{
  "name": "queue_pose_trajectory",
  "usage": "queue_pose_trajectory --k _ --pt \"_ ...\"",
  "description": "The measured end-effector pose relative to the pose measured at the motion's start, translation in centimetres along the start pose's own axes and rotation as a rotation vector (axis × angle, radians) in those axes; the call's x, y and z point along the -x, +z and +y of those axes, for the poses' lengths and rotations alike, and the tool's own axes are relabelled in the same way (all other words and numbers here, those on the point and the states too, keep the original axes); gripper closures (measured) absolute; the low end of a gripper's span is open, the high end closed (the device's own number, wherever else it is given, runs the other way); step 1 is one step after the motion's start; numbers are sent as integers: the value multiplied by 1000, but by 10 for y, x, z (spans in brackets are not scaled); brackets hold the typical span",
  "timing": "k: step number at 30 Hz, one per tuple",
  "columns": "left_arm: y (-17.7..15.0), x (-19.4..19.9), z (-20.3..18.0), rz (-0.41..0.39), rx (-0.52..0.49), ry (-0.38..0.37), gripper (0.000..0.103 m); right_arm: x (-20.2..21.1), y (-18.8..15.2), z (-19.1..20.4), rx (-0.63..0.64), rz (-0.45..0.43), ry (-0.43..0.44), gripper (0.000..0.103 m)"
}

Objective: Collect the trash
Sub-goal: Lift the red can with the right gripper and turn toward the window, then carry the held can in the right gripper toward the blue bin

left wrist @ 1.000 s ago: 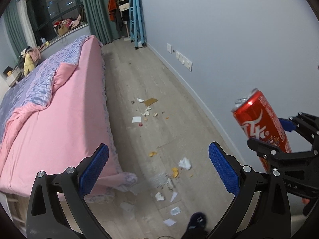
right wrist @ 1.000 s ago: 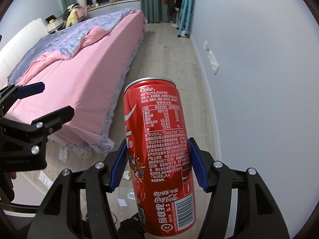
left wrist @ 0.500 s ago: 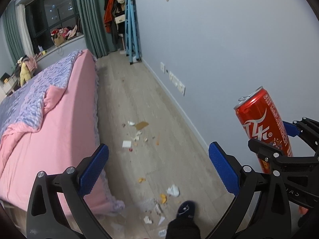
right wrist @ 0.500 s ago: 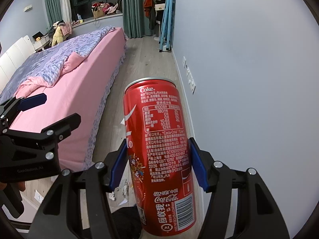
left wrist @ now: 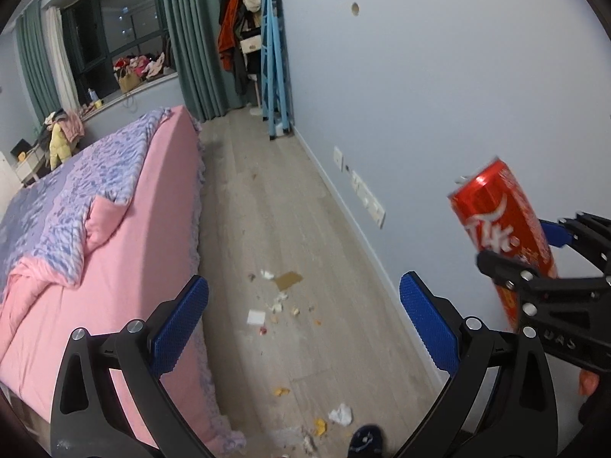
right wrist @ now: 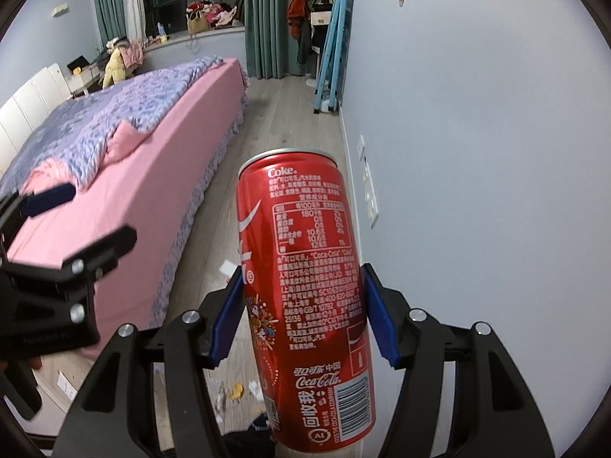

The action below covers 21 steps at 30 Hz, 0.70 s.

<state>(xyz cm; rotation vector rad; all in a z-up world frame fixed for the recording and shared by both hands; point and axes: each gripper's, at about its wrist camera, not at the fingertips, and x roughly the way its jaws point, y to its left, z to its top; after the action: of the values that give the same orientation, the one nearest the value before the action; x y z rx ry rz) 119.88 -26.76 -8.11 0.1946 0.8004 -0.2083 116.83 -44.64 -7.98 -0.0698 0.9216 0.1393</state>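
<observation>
My right gripper (right wrist: 301, 316) is shut on a tall red Coke can (right wrist: 301, 282) and holds it upright, high above the floor; the can also shows at the right of the left wrist view (left wrist: 500, 236). My left gripper (left wrist: 303, 328) is open and empty, held above the floor. Small scraps of trash lie scattered on the wooden floor beside the bed: a white paper square (left wrist: 256, 316), a brown cardboard piece (left wrist: 289, 279), a crumpled white tissue (left wrist: 340, 414) and yellow bits (left wrist: 320, 426).
A pink bed (left wrist: 95, 252) with a purple quilt fills the left side. A pale blue wall (left wrist: 439, 95) with sockets runs along the right. A blue folding rack (left wrist: 273, 72) and hanging clothes stand at the far end. A dark shoe (left wrist: 364, 441) shows at the bottom.
Both grippers have risen and tilted up, so the floor trash sits lower and farther off. The can stays clamped in the right gripper. The left gripper stays open.
</observation>
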Motion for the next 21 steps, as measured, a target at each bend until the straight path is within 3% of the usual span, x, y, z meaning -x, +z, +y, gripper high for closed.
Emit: queue_pose_trajectory --k 12,21 --pt "149 -119 5 -38 90 136 6 -95 156 -56 69 -69 79 47" --pt "248 -188 47 -50 145 214 6 -158 263 -67 117 -99 120 47"
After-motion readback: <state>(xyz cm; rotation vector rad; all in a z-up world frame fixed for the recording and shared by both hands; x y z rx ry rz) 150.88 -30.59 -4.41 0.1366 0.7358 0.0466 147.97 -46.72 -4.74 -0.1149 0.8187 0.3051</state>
